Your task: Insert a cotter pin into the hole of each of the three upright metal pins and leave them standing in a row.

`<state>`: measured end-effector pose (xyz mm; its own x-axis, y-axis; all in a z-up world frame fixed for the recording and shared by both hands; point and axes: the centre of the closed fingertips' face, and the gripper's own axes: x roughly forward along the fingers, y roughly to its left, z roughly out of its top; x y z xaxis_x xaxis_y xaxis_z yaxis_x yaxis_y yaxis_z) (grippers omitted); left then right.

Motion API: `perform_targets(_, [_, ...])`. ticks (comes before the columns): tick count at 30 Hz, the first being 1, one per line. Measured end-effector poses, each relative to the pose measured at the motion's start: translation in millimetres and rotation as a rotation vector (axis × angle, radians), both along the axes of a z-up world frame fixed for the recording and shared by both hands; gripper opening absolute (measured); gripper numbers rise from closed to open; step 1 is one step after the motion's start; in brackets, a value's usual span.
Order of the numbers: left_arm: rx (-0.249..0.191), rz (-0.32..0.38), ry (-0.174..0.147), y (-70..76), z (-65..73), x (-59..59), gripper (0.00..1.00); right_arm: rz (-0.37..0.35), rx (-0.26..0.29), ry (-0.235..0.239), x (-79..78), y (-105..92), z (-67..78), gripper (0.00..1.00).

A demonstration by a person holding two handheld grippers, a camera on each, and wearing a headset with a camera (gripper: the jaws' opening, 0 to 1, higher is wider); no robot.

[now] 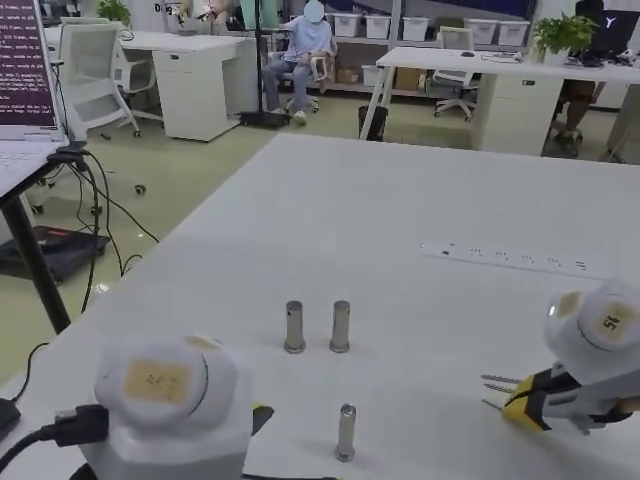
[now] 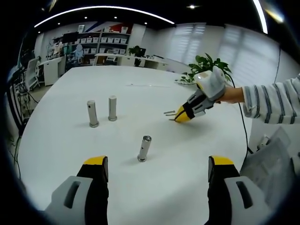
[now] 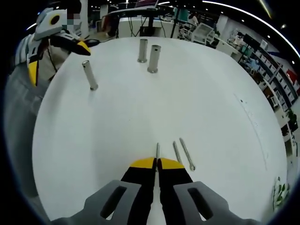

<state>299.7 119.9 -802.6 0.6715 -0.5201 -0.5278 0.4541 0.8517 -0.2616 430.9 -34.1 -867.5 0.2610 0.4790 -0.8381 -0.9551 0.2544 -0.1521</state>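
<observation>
Three short grey upright metal pins, each a cylinder on a small flared foot, stand on the white counter (image 1: 400,200). In the head view the left rear pin (image 1: 294,328) and the right rear pin (image 1: 340,327) stand side by side near the middle of the counter, close but not touching. The front pin (image 1: 346,432) stands alone, well apart from the pair, at about 6 o'clock from the right rear pin. The three make a triangle rather than a line.

The right tongs (image 3: 157,161), tipped in yellow and black, sit low over the counter at about 3 o'clock from the front pin in the head view. Their jaws are clenched on one thin silver cotter pin (image 3: 157,150), which juts forward from between the tips. In the right gripper view a second cotter pin (image 3: 176,152) and a third cotter pin (image 3: 187,154) lie loose on the counter just beside it, at its 3 o'clock and roughly parallel.

The left tongs (image 2: 158,164) are released, jaws spread wide and holding nothing. In the left gripper view the front pin stands just beyond the gap between them, at about 11 o'clock.

A long white power strip (image 1: 515,260) lies flat at about 2 o'clock from the rear pair, well apart from them. A striped sleeve (image 2: 272,101) shows behind the right tongs in the left gripper view.
</observation>
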Motion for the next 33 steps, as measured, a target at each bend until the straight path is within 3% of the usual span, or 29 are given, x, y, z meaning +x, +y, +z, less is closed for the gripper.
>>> perform_targets(7, [-0.028,-0.024,-0.002,-5.9,3.3,-1.1,0.87,0.015,-0.036,-0.038,0.1,-7.8,2.0,0.02])
perform_targets(19, [-0.033,-0.057,0.009,-12.5,1.0,-1.6,0.86,0.004,-0.017,-0.076,-12.9,-20.7,19.2,0.02])
perform_targets(24, [-0.047,-0.069,0.026,-16.1,1.6,-0.9,0.86,0.006,-0.001,-0.128,-21.9,-24.4,30.0,0.02])
perform_targets(33, [-0.042,-0.096,0.025,-18.6,3.4,2.2,0.87,0.018,0.041,-0.179,-38.6,-23.6,46.2,0.02])
